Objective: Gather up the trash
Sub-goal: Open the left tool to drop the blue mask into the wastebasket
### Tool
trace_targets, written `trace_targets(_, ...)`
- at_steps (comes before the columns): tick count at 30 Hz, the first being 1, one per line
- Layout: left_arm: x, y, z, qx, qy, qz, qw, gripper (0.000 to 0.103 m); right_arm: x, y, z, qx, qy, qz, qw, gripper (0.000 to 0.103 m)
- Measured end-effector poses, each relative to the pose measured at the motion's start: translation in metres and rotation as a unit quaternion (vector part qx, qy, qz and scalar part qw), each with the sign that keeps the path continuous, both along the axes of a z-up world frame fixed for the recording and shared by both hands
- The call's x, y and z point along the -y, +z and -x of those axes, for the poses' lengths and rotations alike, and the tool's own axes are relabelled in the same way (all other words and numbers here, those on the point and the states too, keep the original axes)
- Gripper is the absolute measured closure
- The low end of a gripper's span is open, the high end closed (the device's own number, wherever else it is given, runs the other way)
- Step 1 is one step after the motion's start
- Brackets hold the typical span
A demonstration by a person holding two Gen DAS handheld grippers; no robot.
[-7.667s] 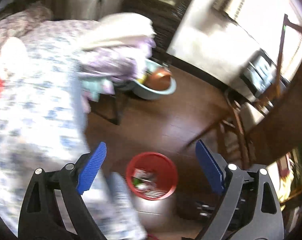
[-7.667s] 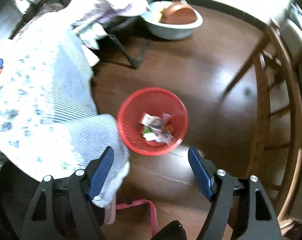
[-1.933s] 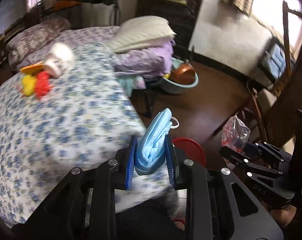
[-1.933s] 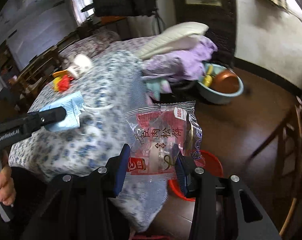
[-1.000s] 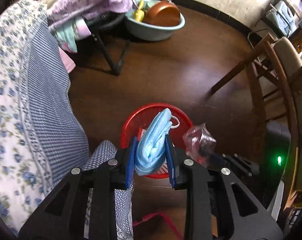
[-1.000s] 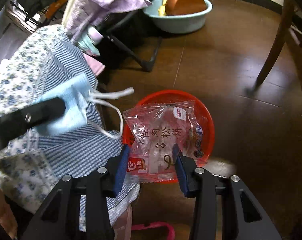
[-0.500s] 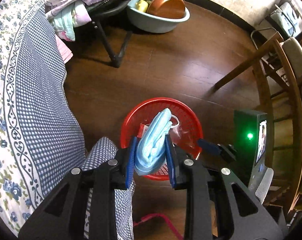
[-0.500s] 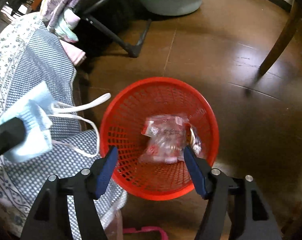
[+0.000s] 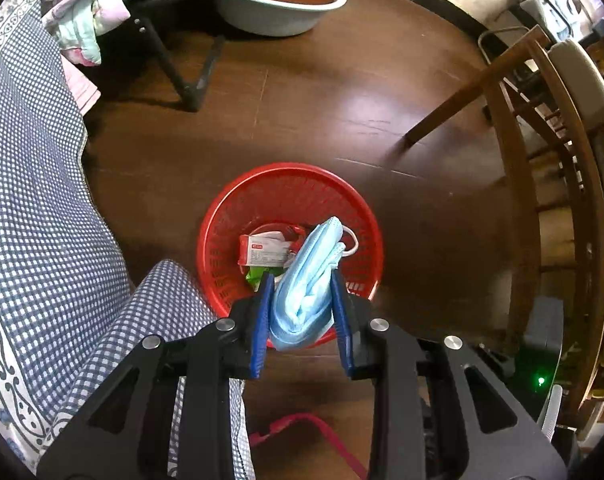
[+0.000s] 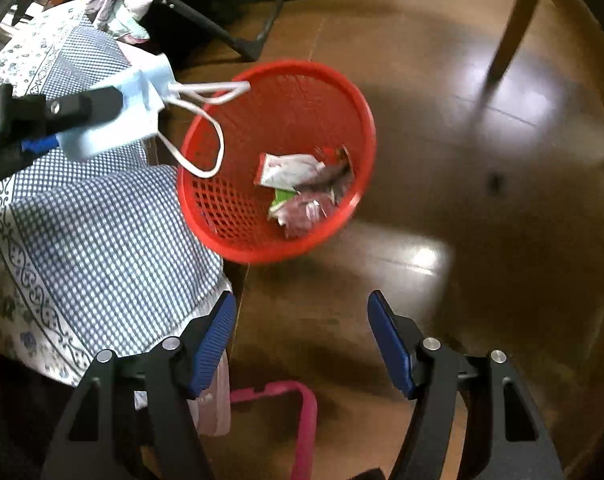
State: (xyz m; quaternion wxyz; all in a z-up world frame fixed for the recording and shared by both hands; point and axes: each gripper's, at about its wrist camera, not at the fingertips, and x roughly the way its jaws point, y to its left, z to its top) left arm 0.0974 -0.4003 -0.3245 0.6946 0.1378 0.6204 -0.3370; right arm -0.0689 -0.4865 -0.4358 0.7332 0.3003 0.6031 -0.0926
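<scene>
My left gripper point(image 9: 302, 292) is shut on a folded light blue face mask point(image 9: 311, 280) and hangs over the red mesh waste basket point(image 9: 222, 216) on the floor. From the right wrist view the mask point(image 10: 118, 116) shows at the left, its white ear loops point(image 10: 206, 120) dangling over the basket's rim point(image 10: 365, 120). Several wrappers point(image 10: 302, 188) lie in the basket, among them a clear red snack packet point(image 10: 305, 210). My right gripper point(image 10: 302, 320) is open and holds nothing; it stands off the basket's near right side, above bare floor.
A bed cover point(image 9: 42, 220) in blue check and flowers drapes down at the left, touching the basket. A wooden chair point(image 9: 541, 160) stands at the right. A pale basin point(image 9: 278, 8) with a brown bowl sits further off, beside a folding stand point(image 9: 182, 76). A pink strap point(image 10: 302, 420) lies near.
My right gripper opened and dropped the snack packet into the basket, then drew away to the basket's near right. My left gripper sank closer over the basket, still holding the mask.
</scene>
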Motion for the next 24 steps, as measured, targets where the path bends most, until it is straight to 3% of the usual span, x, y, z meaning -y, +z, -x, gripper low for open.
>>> trace_targets(5, -0.001, 0.003, 0.0, 0.0, 0.002, 0.012, 0.9999, 0.072, 0.005, 0.002, 0.002, 0.001, -0.004, -0.002, 1.0, 0.036)
trace_targets(8, 0.0, 0.006, 0.001, -0.002, 0.004, 0.017, 0.9998, 0.055, 0.004, 0.007, 0.001, 0.007, 0.002, -0.002, 1.0, 0.036)
trace_targets(10, -0.002, 0.011, 0.0, 0.015, 0.01, 0.019, 0.9997, 0.032, 0.0, 0.01, -0.001, 0.009, 0.011, -0.004, 1.0, 0.036)
trace_targets(11, -0.003, 0.015, -0.001, 0.019, 0.014, 0.025, 0.9994, 0.028, -0.002, 0.011, 0.0, 0.01, 0.015, -0.005, 1.0, 0.036)
trace_targets(20, -0.005, 0.026, -0.003, 0.001, 0.015, 0.058, 0.9982, 0.027, -0.002, 0.018, 0.001, 0.0, 0.019, 0.002, 1.0, 0.036)
trace_targets(24, -0.009, 0.052, 0.006, 0.009, 0.007, 0.083, 0.9964, 0.027, -0.001, 0.036, 0.002, 0.005, 0.02, 0.017, 1.0, 0.036)
